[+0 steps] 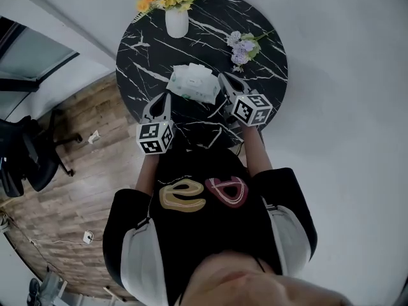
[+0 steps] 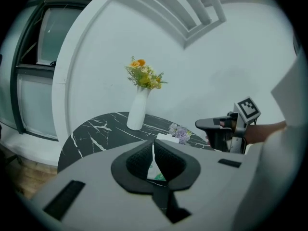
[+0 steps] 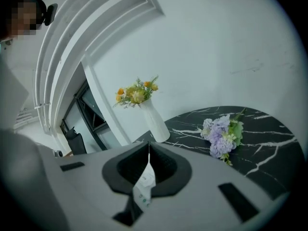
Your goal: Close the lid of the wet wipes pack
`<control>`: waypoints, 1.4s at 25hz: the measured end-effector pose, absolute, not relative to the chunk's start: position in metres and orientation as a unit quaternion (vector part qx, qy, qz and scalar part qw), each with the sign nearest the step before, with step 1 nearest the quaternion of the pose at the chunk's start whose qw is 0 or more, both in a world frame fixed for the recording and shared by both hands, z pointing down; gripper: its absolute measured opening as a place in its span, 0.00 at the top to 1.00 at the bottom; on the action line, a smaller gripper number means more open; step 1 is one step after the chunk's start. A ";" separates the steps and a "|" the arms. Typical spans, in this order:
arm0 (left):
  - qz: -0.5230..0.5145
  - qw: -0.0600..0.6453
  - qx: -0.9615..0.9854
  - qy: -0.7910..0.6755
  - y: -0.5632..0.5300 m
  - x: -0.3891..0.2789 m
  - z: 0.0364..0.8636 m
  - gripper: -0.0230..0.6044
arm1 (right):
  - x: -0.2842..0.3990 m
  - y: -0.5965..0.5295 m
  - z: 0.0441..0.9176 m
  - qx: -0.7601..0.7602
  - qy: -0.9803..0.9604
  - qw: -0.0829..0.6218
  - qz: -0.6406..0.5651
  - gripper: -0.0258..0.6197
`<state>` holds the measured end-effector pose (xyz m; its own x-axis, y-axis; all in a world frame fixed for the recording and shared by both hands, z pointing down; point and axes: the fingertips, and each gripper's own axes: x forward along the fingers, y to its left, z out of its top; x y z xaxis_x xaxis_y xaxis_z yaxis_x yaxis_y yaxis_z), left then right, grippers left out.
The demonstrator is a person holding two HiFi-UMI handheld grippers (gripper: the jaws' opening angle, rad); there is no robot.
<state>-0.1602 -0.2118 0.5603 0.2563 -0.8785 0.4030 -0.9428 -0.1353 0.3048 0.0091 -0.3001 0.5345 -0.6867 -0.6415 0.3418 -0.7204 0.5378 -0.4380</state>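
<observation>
**Both fingers drawn in at the pack's edges**

The left gripper (image 1: pixel 160 101) has its fingers (image 2: pixel 139 160) closed to a narrow slit with the tips meeting. Through that slit its own view shows a sliver of the white-and-green pack (image 2: pixel 166 137) lying just ahead and below. The right gripper (image 1: pixel 224 81) is the same: fingers (image 3: pixel 166 165) together at the tips, with a strip of the pack (image 3: pixel 143 182) showing in the gap behind them. I cannot tell whether either pair pinches the wrapper.

In the head view the pack (image 1: pixel 193 83) lies flat near the middle of the round black marble surface (image 1: pixel 261 69). The left fingers sit at its 7 o'clock corner and the right fingers against its 3 o'clock edge, so the pack is between the two grippers.

Further out, a white vase (image 1: pixel 176 23) of yellow and orange flowers stands at the surface's 12 o'clock rim. A purple sprig (image 1: pixel 241 46) lies at about 2 o'clock, apart from the pack.
</observation>
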 end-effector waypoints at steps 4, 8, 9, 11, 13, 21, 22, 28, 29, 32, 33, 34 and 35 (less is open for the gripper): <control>0.052 0.271 0.744 -0.609 -0.228 -0.174 0.563 0.92 | -0.001 -0.317 0.538 0.396 -0.871 0.081 0.280 0.94; 0.068 0.269 0.754 -0.595 -0.241 -0.173 0.571 0.92 | -0.003 -0.334 0.553 0.408 -0.862 0.095 0.287 0.94; 0.073 0.271 0.756 -0.592 -0.242 -0.172 0.576 0.92 | -0.004 -0.337 0.557 0.409 -0.860 0.100 0.289 0.94; 0.085 0.278 0.760 -0.581 -0.246 -0.168 0.586 0.92 | -0.009 -0.342 0.566 0.409 -0.857 0.109 0.294 0.94; 0.100 0.283 0.768 -0.566 -0.250 -0.161 0.596 0.92 | -0.012 -0.347 0.574 0.410 -0.854 0.118 0.299 0.94; 0.129 0.298 0.774 -0.544 -0.265 -0.153 0.626 0.92 | -0.021 -0.355 0.597 0.415 -0.841 0.130 0.322 0.94; 0.131 0.301 0.772 -0.544 -0.267 -0.154 0.630 0.92 | -0.022 -0.357 0.598 0.415 -0.840 0.132 0.323 0.94; 0.152 0.320 0.772 -0.527 -0.269 -0.149 0.652 0.92 | -0.026 -0.359 0.603 0.412 -0.839 0.145 0.324 0.94; 0.158 0.323 0.772 -0.525 -0.269 -0.149 0.655 0.92 | -0.026 -0.359 0.604 0.412 -0.839 0.146 0.325 0.94; 0.174 0.329 0.770 -0.517 -0.266 -0.145 0.661 0.92 | -0.026 -0.359 0.607 0.413 -0.837 0.149 0.327 0.94; 0.177 0.330 0.772 -0.514 -0.265 -0.143 0.661 0.92 | -0.025 -0.359 0.608 0.413 -0.837 0.149 0.327 0.94; 0.178 0.329 0.773 -0.512 -0.265 -0.141 0.661 0.92 | -0.025 -0.359 0.609 0.412 -0.837 0.151 0.327 0.94; 0.179 0.328 0.774 -0.511 -0.267 -0.139 0.662 0.92 | -0.025 -0.359 0.610 0.411 -0.837 0.152 0.328 0.94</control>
